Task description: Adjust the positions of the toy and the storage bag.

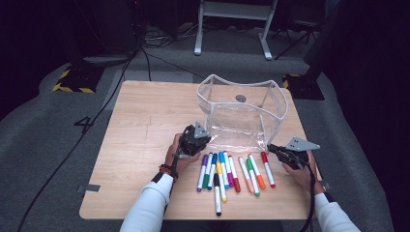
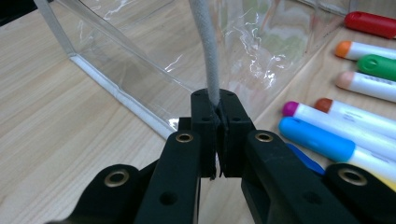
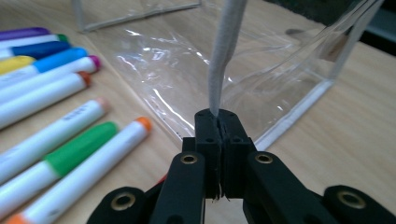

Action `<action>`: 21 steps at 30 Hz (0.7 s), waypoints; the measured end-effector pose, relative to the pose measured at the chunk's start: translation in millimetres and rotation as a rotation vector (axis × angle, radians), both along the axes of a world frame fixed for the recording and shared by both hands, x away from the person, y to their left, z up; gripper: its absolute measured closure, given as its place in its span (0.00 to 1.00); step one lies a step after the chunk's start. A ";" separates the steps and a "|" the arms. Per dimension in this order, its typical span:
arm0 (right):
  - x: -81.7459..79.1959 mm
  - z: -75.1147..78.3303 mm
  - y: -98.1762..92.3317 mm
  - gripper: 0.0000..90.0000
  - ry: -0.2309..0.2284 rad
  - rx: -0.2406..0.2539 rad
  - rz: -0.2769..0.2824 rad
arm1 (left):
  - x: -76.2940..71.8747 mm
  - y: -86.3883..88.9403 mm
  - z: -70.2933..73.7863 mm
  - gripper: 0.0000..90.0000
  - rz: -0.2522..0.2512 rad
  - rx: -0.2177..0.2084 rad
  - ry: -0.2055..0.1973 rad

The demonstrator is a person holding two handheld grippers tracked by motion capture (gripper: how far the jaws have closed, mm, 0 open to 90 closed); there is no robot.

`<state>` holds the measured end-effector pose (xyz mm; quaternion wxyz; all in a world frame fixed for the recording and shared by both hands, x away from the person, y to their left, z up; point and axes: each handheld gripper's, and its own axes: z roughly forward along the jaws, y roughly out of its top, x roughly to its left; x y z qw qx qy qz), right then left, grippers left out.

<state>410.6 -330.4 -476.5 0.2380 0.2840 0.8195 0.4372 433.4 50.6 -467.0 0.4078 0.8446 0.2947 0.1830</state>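
Both grippers are gripping the clear pouch (image 1: pixel 241 113) rn, sitting centre-right of the high view on the wooden table (image 1: pixel 140 125). Left gripper (image 1: pixel 205 140) is clamping the white fabric rim (image 2: pixel 208 51) at the pouch's near-left corner; jaws fully together on it, trim rising straight out of the tips in the left gripper view. Right gripper (image 1: pixel 269 146) is doing the same on the near-right corner, jaws pinched tight on the rim (image 3: pixel 226 60).

Handling, imo: thin clear vinyl, v. light, floppy, walls buckling already. Film looks slick, so I'm keeping hold on the stitched trim, not the film. Nothing fragile, but pulling unevenly prob. collapses the mouth.

Felt-tip markers (image 1: pixel 232 171) are lying in a loose row just below the pouch, centre-bottom of the high view, caps near its front wall. Some are showing right beside the jaws in both gripper views, so dropping either hand risks scattering them.

Room: plenty of bare table upper left and left of frame; right table edge is sitting close to my right hand (image 1: pixel 302 174). Pouch's far side is near the table's top edge.
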 end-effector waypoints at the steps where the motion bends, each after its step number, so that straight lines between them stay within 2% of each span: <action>1: -6.7 0.2 -1.4 0.98 0.007 0.006 0.019 | -4.9 2.1 -0.3 0.97 -0.014 -0.007 0.004; 6: -16.8 0.9 -2.5 0.98 0.009 0.004 0.038 | -14.4 5.9 -0.4 0.97 -0.038 -0.009 0.004; 7: -20.2 1.5 -4.4 0.89 0.036 0.026 0.033 | -18.4 7.1 0.0 0.97 -0.043 -0.002 0.002; 8: -20.2 1.5 -4.4 0.89 0.036 0.026 0.033 | -18.4 7.1 0.0 0.97 -0.043 -0.002 0.002; 9: -23.4 -1.1 -8.0 0.69 0.087 0.030 -0.011 | -22.2 9.0 -0.3 0.97 -0.044 -0.004 0.002; 10: -23.4 -1.1 -8.0 0.69 0.087 0.030 -0.011 | -22.2 9.0 -0.3 0.97 -0.044 -0.004 0.002; 11: -28.9 -6.6 -13.8 0.68 0.142 0.023 -0.015 | -23.4 10.1 -0.4 0.97 -0.043 -0.008 0.003; 12: -28.9 -6.6 -13.8 0.68 0.142 0.023 -0.015 | -24.6 11.1 -0.5 0.97 -0.043 -0.009 0.004; 13: -35.6 -12.9 -16.5 0.69 0.163 -0.025 -0.012 | -25.9 11.8 -0.5 0.97 -0.044 -0.008 0.003; 14: -35.6 -12.9 -16.5 0.69 0.163 -0.025 -0.012 | -27.1 12.7 -0.3 0.97 -0.047 -0.005 0.001; 15: -40.9 -17.1 -15.7 0.69 0.193 -0.052 0.008 | -29.4 14.4 -0.2 0.96 -0.052 -0.010 0.007; 18: -43.8 -18.2 -10.4 0.67 0.207 -0.063 0.028 | -32.1 17.3 -0.5 0.96 -0.065 -0.011 0.004; 19: -45.6 -16.7 -3.0 0.67 0.200 -0.079 0.037 | -35.4 19.1 -0.8 0.96 -0.065 -0.006 -0.002; 21: -46.4 -15.9 2.0 0.66 0.203 -0.075 0.045 | -37.9 20.8 -0.3 0.96 -0.075 0.003 -0.005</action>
